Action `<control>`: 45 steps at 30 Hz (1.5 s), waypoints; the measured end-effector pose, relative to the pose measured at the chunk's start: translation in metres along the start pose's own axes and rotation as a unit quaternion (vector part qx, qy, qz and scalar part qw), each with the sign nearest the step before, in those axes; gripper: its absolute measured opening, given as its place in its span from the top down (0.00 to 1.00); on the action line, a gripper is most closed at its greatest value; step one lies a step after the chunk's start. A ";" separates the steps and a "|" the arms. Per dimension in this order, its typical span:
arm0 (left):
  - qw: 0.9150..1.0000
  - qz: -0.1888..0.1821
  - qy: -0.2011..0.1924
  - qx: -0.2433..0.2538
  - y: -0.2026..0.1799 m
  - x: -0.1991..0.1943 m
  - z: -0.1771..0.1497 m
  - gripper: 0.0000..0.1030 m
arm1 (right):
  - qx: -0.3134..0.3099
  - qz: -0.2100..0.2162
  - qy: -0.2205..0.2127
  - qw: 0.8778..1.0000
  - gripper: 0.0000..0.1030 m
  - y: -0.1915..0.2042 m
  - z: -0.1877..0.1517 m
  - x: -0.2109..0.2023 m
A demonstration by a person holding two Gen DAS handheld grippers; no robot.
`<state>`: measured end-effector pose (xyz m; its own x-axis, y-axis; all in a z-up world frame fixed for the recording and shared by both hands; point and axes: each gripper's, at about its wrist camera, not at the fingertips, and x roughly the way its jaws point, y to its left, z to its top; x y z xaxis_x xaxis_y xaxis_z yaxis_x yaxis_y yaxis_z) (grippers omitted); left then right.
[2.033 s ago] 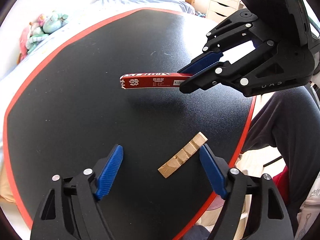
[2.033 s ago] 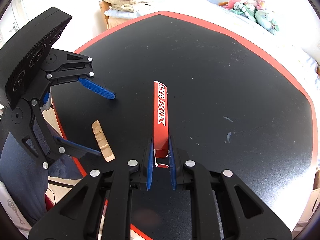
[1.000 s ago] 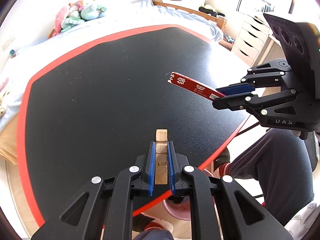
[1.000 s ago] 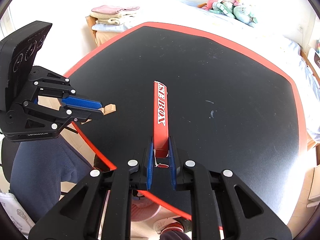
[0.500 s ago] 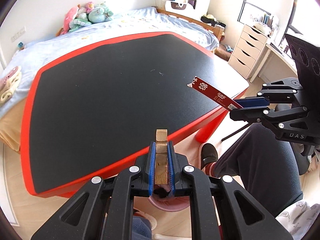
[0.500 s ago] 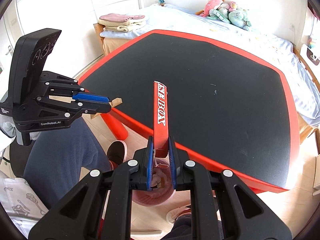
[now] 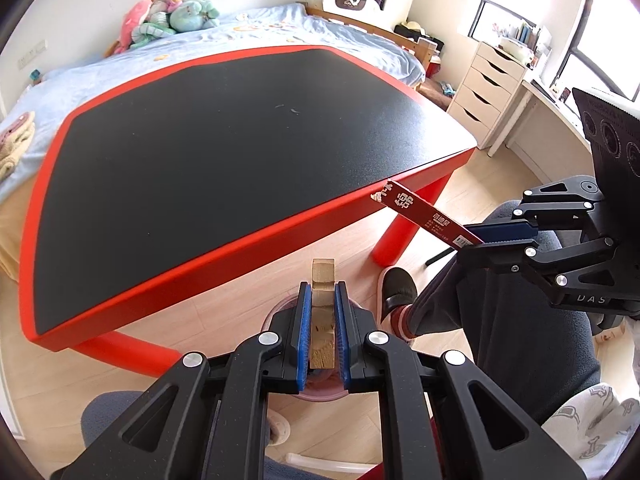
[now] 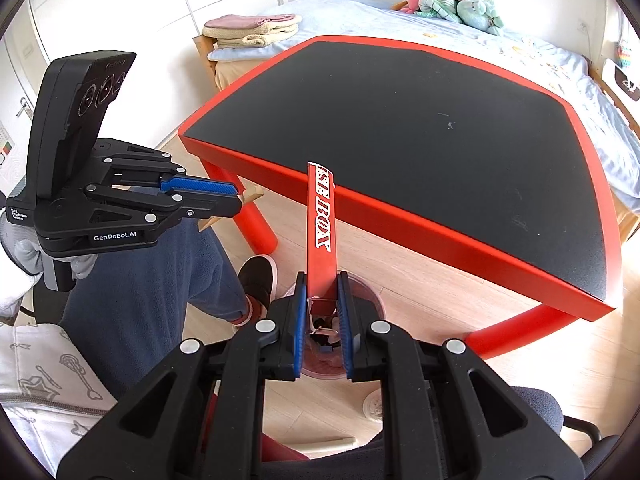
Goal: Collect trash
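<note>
pink bin (image 7: 276,316) mostly hidden behind jaws

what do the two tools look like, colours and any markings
Both are black plastic linkage frames with silver rivets and blue ribbed pads. The left tool reads "GenRobot.AI" on its side, under a black slab with three round lenses. The right tool reads "DAS". A white glove grips the left handle.

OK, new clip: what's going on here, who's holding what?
A seated person is clearing trash with two handheld grippers. The left gripper is shut on a small tan wooden strip; the right gripper is shut on a long flattened red cardboard box with white lettering. Both are held off the black, red-edged table, above a pink round bin on the wooden floor. Neither piece has been dropped yet.
</note>
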<state>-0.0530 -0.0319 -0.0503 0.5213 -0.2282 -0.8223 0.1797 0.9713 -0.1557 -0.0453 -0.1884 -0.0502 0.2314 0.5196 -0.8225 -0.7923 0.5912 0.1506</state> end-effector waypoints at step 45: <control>0.999 0.025 -0.024 -0.035 0.011 -0.012 0.002 0.07 | 0.065 -0.023 -0.018 0.997 0.03 -0.024 -0.005 -0.008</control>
<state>-0.0555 -0.0188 -0.0409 0.5675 -0.1810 -0.8033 0.0947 0.9834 -0.1546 -0.0309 -0.2099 -0.0497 0.2872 0.5103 -0.8106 -0.7011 0.6886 0.1850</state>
